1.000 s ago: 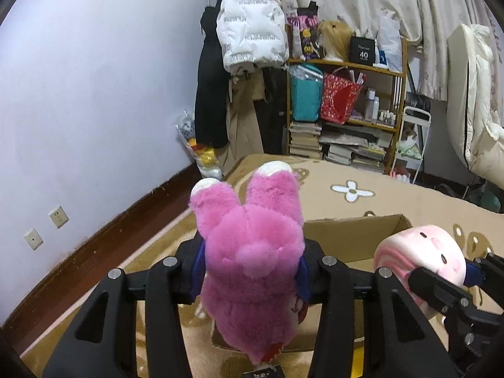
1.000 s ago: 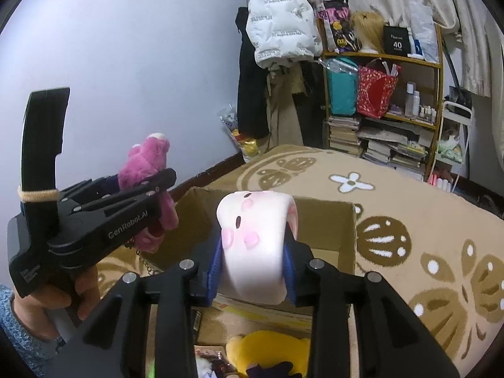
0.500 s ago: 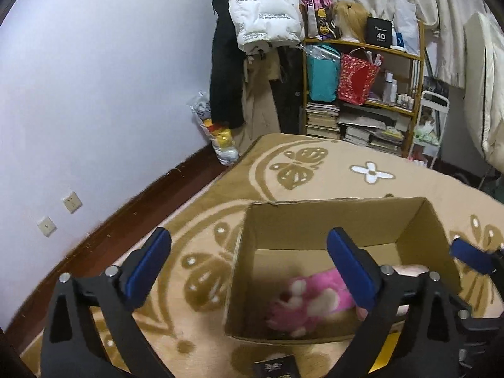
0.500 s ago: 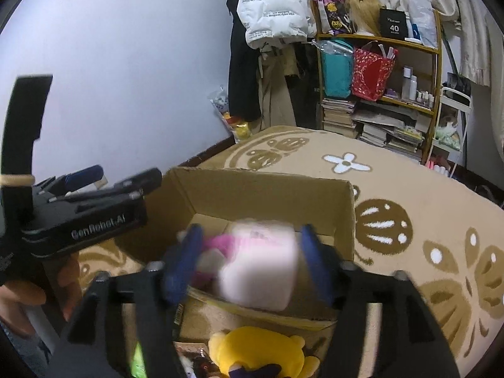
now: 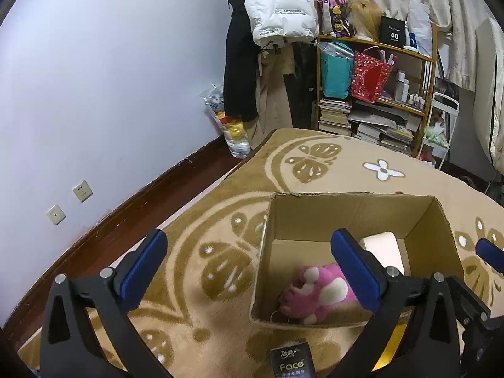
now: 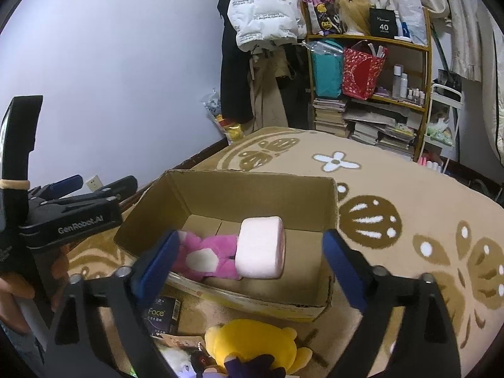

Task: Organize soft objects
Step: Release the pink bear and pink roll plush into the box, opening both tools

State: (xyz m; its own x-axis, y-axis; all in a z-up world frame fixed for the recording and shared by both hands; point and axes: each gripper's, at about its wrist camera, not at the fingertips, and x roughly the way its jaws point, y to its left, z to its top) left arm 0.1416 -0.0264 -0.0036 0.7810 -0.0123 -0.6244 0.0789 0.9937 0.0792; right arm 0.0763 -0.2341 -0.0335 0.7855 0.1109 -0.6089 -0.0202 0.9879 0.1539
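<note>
An open cardboard box [image 5: 318, 203] [image 6: 252, 186] stands on the carpet. A pink plush bear [image 5: 315, 296] [image 6: 204, 256] lies on the box floor. A pale pink roll-shaped plush [image 6: 261, 247] [image 5: 382, 247] rests beside it in the box. My left gripper [image 5: 252, 267] is open and empty above the box's near left corner. My right gripper [image 6: 252, 267] is open and empty above the box's near wall. A yellow plush [image 6: 255, 345] lies on the carpet in front of the box.
A dark "Face" packet [image 5: 291, 363] [image 6: 160, 313] lies in front of the box. The tan patterned carpet [image 5: 315, 163] spreads behind it. A shelf [image 5: 378, 94] with books and bags and hanging coats [image 5: 271, 31] stand at the back. A wall [image 5: 94, 94] runs along the left.
Both grippers opened and let go of their toys. The pink bear and the pale pink roll dropped into the box and now lie still on its floor.
</note>
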